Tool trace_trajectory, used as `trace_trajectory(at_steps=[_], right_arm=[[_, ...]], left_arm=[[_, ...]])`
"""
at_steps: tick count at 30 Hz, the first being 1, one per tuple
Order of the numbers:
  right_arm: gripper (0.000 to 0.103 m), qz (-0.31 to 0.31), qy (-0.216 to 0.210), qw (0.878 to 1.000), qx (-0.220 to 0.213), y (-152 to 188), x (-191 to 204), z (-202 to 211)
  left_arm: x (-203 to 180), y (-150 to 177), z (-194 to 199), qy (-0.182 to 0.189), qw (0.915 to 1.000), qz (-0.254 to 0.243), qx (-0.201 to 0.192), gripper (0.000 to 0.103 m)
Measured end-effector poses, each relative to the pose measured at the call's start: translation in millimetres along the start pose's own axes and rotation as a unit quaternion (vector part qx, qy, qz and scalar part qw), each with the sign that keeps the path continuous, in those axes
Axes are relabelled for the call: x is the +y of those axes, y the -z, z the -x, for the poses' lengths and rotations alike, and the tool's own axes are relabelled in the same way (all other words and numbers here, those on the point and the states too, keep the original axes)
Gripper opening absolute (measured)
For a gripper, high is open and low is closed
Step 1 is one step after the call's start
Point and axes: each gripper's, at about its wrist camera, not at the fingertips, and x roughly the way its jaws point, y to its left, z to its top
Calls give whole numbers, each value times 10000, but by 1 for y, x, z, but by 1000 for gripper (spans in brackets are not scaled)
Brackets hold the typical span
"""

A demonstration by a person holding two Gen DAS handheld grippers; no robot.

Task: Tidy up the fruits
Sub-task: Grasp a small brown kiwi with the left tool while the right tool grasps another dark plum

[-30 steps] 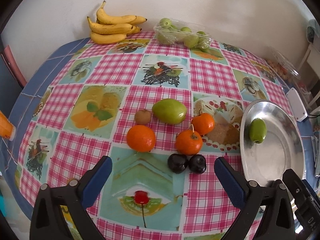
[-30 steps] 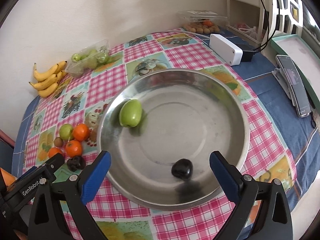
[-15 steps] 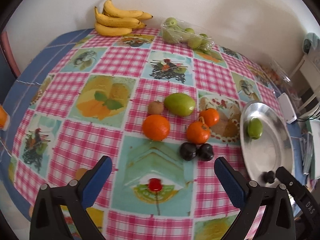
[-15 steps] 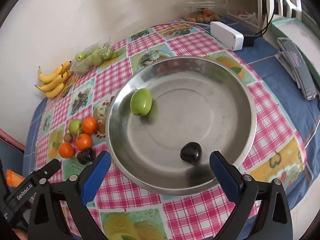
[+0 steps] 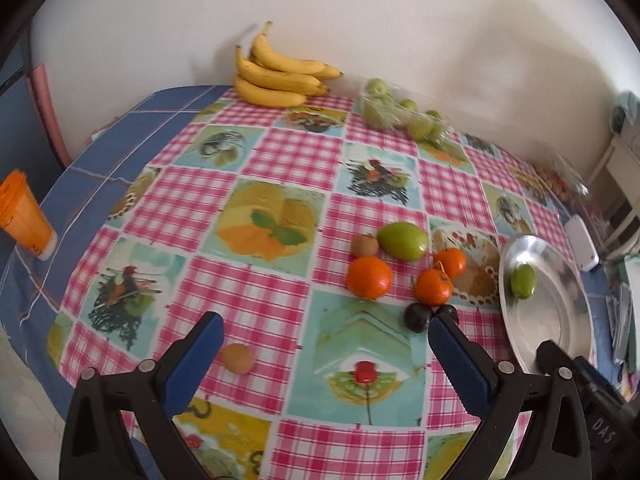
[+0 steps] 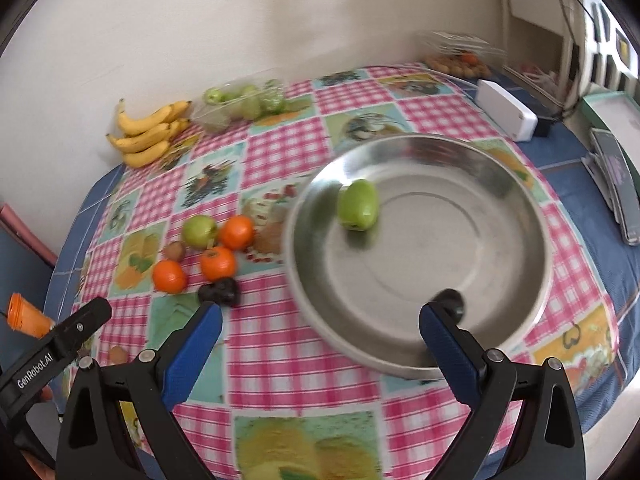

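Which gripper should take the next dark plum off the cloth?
Probably left. Left gripper is open with the dark plums just off its right-side finger. Right gripper, also open, faces the steel bowl.

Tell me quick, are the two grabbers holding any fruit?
Left gripper: open, holding nothing.
Right gripper: open, holding nothing.

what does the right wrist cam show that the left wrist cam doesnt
Only the right wrist view shows the dark plum inside the steel bowl, partly behind a fingertip, and a black device on the blue cloth.

Only the left wrist view shows the whole orange cup; the right shows just its rim.

Both share the bananas, the bagged green fruit, three oranges, the two dark plums on the cloth, the green fruit in the bowl, and open grippers.
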Motion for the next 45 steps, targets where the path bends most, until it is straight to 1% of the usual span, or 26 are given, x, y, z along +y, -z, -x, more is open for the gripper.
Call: trace_trajectory(at_steps=[3,7,10,13,16,18,21,23,25,26,27,28,29,30,32,34,35,36,37,41,43,45], right_arm=[[99,158,-147,9998,24,2,18,-3],[99,383,-296,9988,105,6,42,-11],[99,526,-417,9976,158,10,58,-16],[99,633,-505,9964,242,13,71,-23],[99,718,-523,9954,357,16,80,-31],[99,729,-527,9949,457,17,83,-37],[99,641,-535,9949,566,16,81,-45],[99,557,-553,9950,614,15,79,-48],[98,435,-556,9953,670,13,75,-54],[96,397,-565,9953,685,12,74,-55],[88,353,-576,9952,707,11,72,-57],[83,337,-553,9953,715,10,71,-59],[74,307,-514,9956,725,8,70,-61],[67,281,-499,9956,736,7,69,-63],[62,201,-516,9956,755,5,66,-66],[57,113,-537,9955,769,2,63,-69],[52,77,-543,9954,780,1,62,-71],[48,38,-548,9954,780,0,60,-72],[48,20,-547,9955,779,-1,60,-73],[42,-57,-575,9952,795,-5,57,-78],[41,-104,-564,9950,816,-6,55,-80],[33,-145,-583,9947,840,-7,54,-82]], left_arm=[[17,-2,4,-89,9998,180,-73,103],[49,-7,8,-145,9979,620,-129,103],[70,-8,8,-127,9955,937,-94,103],[83,-7,5,-152,9938,1097,-17,103],[93,-5,-2,-145,9924,1205,218,103],[99,-2,-11,-235,9901,1299,479,102],[104,3,-22,-155,9862,1440,797,101],[102,6,-27,-165,9852,1415,949,99],[97,8,-33,-120,9853,1320,1076,93],[95,8,-35,-112,9853,1280,1125,92],[92,9,-38,-110,9852,1228,1191,90],[91,9,-40,-98,9850,1207,1227,88],[89,10,-42,-66,9846,1190,1279,87],[88,10,-43,-54,9841,1185,1318,85],[87,11,-47,-32,9832,1185,1388,80],[85,11,-53,23,9820,1178,1476,71],[83,11,-55,54,9815,1158,1524,68],[81,11,-57,86,9811,1143,1562,62],[81,11,-59,115,9807,1147,1581,56],[79,10,-64,205,9788,1180,1659,43],[78,11,-66,255,9779,1178,1708,37],[77,12,-67,273,9773,1168,1745,33]])
